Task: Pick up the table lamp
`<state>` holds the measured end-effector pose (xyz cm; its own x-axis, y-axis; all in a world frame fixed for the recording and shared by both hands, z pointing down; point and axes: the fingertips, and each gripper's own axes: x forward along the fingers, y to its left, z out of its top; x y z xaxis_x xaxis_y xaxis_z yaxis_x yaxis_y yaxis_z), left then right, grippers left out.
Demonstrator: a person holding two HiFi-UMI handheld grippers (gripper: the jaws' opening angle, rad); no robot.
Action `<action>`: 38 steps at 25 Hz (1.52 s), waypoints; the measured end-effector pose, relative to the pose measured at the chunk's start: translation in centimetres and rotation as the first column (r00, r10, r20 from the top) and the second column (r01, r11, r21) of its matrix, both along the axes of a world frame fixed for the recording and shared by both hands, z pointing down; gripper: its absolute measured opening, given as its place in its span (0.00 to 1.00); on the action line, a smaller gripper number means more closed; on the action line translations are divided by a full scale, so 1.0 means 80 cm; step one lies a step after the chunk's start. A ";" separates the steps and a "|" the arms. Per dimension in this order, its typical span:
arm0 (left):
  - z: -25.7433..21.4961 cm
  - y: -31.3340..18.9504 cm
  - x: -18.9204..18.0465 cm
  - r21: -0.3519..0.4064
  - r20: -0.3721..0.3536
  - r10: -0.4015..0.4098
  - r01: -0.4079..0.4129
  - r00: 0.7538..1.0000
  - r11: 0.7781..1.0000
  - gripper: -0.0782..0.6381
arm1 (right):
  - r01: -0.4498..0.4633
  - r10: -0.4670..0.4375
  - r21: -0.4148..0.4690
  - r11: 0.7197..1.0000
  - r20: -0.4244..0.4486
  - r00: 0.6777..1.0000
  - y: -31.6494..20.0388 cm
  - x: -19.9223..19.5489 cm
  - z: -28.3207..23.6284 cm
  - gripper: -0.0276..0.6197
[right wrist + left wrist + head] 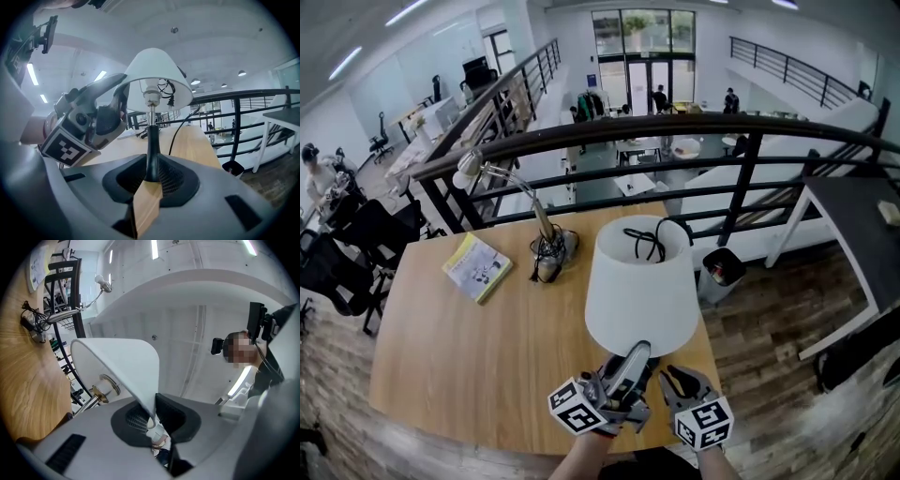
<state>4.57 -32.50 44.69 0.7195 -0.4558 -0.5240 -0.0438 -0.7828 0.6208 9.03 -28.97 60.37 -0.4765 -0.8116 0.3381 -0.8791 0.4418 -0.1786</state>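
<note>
The table lamp has a white shade (642,281), a black stem (151,150) and a wooden foot (146,206). Its black cord (649,242) lies coiled at the top of the shade. It is held over the near right part of the wooden table (487,356). My right gripper (149,180) is shut on the lamp where the stem meets the wooden foot. It shows below the shade in the head view (680,380). My left gripper (152,416) is shut on the shade's lower rim (140,390) and reaches up to it from the left (630,367).
A gooseneck desk lamp (546,246) with a tangle of cable at its foot stands at the table's far middle. A yellow booklet (476,267) lies to its left. A black railing (675,131) runs behind the table. A bin (722,272) and a white table (862,206) are at the right.
</note>
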 end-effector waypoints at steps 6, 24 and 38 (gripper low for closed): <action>-0.011 -0.027 -0.003 -0.005 -0.009 -0.020 0.020 1.000 1.000 0.14 | 0.034 -0.034 -0.012 0.999 -0.044 0.998 -0.033 -0.015 -0.002 0.14; -0.016 -0.072 -0.009 -0.008 0.019 -0.020 0.020 1.000 1.000 0.13 | 0.080 -0.084 -0.060 0.995 -0.067 0.994 -0.128 -0.058 0.004 0.28; -0.014 -0.077 -0.016 0.011 0.040 -0.014 0.014 0.999 1.000 0.13 | 0.094 -0.102 -0.088 0.992 -0.088 0.991 -0.140 -0.072 0.019 0.28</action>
<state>3.27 -38.64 43.55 0.7339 -0.4603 -0.4996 -0.0796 -0.7886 0.6097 3.26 -40.19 61.93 -0.5159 -0.7296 0.4489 -0.8469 0.5133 -0.1390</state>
